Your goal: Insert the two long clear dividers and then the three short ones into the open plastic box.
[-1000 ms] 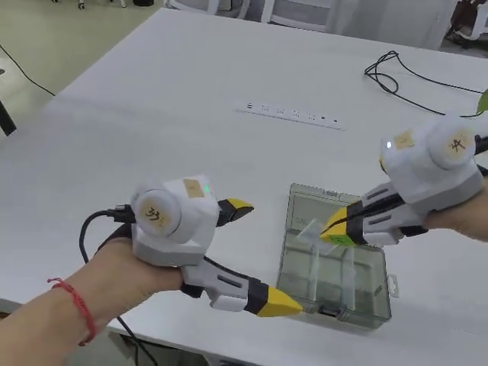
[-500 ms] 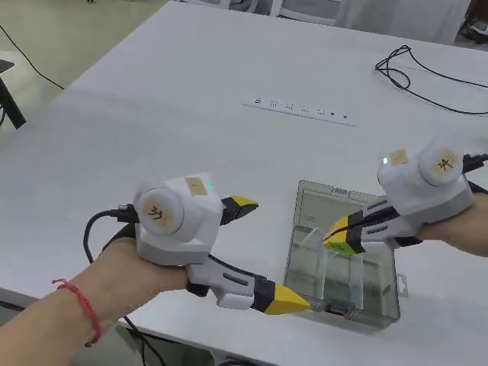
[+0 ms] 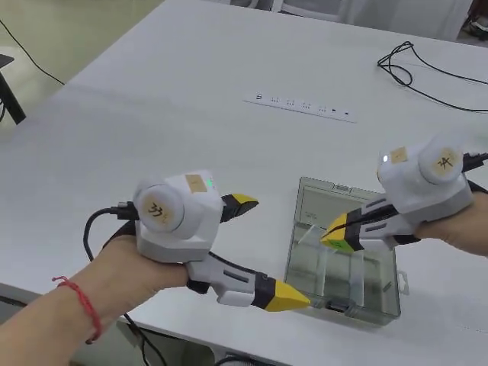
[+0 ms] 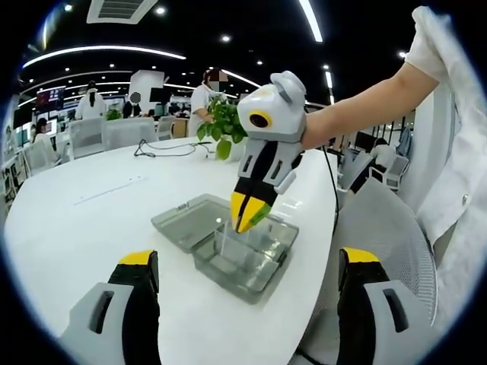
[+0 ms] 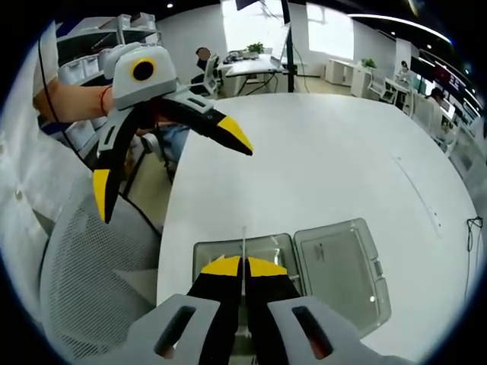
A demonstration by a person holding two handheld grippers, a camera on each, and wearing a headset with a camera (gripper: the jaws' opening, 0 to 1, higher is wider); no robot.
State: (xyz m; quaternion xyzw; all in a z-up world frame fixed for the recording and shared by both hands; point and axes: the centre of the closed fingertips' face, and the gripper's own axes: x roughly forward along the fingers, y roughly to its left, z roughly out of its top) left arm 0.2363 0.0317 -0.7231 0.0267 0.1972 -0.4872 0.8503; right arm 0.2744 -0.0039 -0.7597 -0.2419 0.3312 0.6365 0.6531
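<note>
Risk: the clear divider (image 5: 243,242), thin and edge-on, is clamped in the right hand-held gripper (image 5: 243,266) over the box (image 3: 379,299). Lowered tilted, it could miss its slot or jam.

Left hand-held gripper (image 3: 268,250): jaws wide apart, empty, just beside the box and not steadying it. Box may slide on the desk (image 3: 191,114).

Box lid (image 3: 329,200) lies flat behind. Clear dividers stand inside, count unclear.

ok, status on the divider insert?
Left gripper open, empty, beside the box. Right gripper shut on clear divider, held over open plastic box. No obstruction seen over the box.
</note>
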